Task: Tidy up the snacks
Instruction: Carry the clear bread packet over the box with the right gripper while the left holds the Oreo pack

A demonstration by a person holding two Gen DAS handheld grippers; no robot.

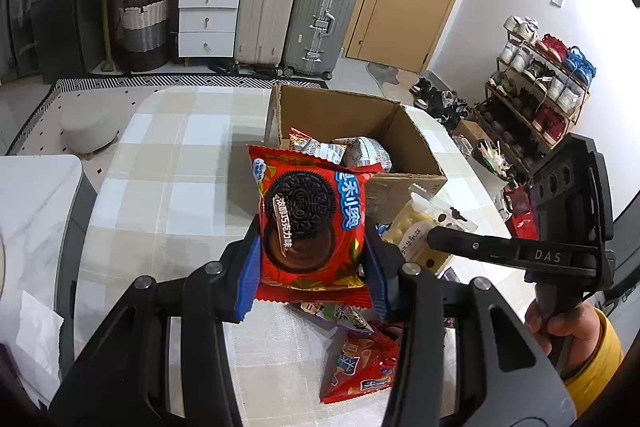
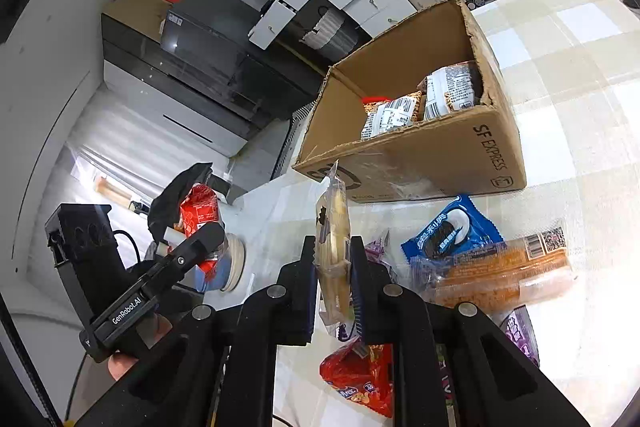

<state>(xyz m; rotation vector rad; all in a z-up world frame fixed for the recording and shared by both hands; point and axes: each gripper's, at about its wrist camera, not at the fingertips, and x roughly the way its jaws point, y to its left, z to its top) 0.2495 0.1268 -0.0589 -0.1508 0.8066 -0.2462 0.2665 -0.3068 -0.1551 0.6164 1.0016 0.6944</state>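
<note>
Red Oreo packet (image 1: 312,227) held upright and clear of the table, clamped at its lower sides by the left gripper (image 1: 314,269), just in front of the cardboard box (image 1: 404,183); blue pads press both edges of the wrapper. The box stands open on the checked tablecloth (image 1: 168,163); inside it lie white-labelled snack packets (image 1: 366,153), heaped toward one wall. Right gripper (image 2: 334,277) clenched on a clear bag of pale round sweets (image 2: 332,247), bag edge-on between its jaws and lifted near the box's printed side; in the left wrist view this gripper reaches in just right of the box, a hand in a yellow sleeve (image 1: 568,323) at its handle. Loose on the cloth near the box: a blue Oreo packet (image 2: 452,227), a long orange packet (image 2: 504,271) touching it, a red crinkled packet (image 2: 360,375) nearest the right gripper, purple wrappers (image 2: 520,331) partly hidden.
</note>
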